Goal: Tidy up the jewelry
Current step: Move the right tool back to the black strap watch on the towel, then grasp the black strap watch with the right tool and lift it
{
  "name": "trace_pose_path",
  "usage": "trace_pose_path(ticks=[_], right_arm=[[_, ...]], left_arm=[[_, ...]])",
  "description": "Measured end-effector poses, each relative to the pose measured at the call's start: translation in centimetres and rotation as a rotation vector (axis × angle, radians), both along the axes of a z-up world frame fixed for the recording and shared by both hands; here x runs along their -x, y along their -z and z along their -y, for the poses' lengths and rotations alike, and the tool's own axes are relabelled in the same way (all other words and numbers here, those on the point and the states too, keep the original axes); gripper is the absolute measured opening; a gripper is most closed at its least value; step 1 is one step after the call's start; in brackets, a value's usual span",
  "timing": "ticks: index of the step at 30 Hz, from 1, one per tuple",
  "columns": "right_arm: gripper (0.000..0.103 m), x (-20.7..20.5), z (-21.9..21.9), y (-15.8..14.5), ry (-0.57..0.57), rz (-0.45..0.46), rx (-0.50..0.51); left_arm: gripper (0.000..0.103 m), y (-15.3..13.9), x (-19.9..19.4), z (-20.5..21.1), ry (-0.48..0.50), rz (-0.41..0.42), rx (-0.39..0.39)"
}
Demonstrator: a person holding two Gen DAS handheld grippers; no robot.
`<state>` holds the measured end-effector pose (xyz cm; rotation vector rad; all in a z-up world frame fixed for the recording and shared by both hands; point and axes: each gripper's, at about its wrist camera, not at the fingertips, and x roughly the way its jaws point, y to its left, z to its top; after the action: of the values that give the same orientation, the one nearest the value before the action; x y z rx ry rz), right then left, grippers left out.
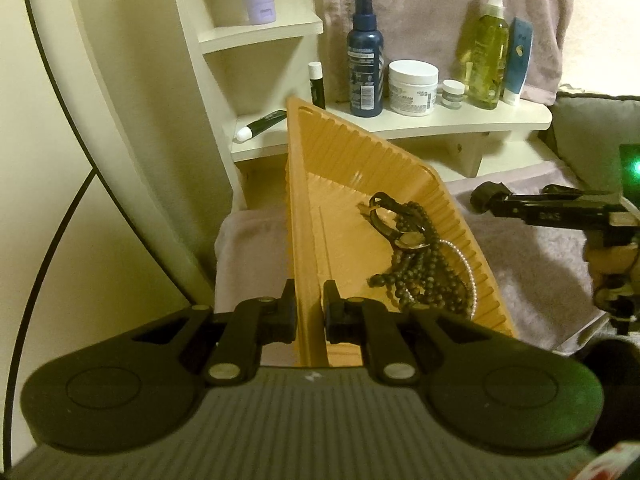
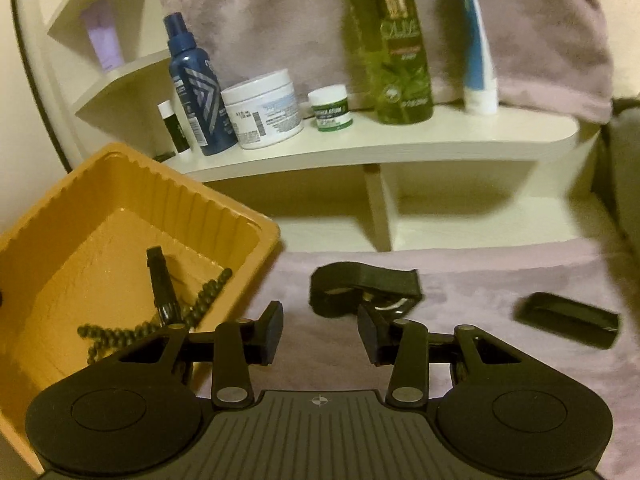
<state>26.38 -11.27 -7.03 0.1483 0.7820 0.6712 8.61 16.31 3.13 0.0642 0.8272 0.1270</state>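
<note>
Pink fuzzy blanket (image 2: 480,280), cream shelf (image 2: 360,144) behind. Left gripper (image 1: 309,312) jaws clenched on yellow tray (image 1: 340,240) wall, beads inside. Right gripper (image 2: 320,330) jaws released, nothing between. Black watch (image 2: 362,286) just ahead, slightly right of jaws, strap lying sideways. Right hand nearer.

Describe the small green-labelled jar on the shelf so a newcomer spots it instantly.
Start at the cream shelf against the towel-draped wall. Between the wide white tub and the tall green oil bottle stands the small jar. It is the shortest container in that row, with a white lid and a green label.
</note>
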Motion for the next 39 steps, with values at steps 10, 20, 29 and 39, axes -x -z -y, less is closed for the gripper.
trace_pose_path(ticks=[10, 20, 29, 39], right_arm=[[0.042, -2.1, -1.3, 1.9, 0.121, -0.077, -0.104], [0.007, -1.8, -0.6, 1.0, 0.116, -0.061, -0.086], [0.005, 1.4, 0.8, -1.4, 0.026, 0.014, -0.01], [0.005, 4.7, 3.2, -3.3, 0.01, 0.002, -0.023]], left_arm=[[0.011, 0.3, -0.1, -0.6, -0.004, -0.008, 0.008], [0.011, 0.3, -0.1, -0.6, -0.005, -0.009, 0.007], [0.011, 0.3, -0.1, -0.5, -0.005, -0.005, 0.005], [0.011, 0.2, -0.2, -0.3, -0.003, -0.002, -0.002]])
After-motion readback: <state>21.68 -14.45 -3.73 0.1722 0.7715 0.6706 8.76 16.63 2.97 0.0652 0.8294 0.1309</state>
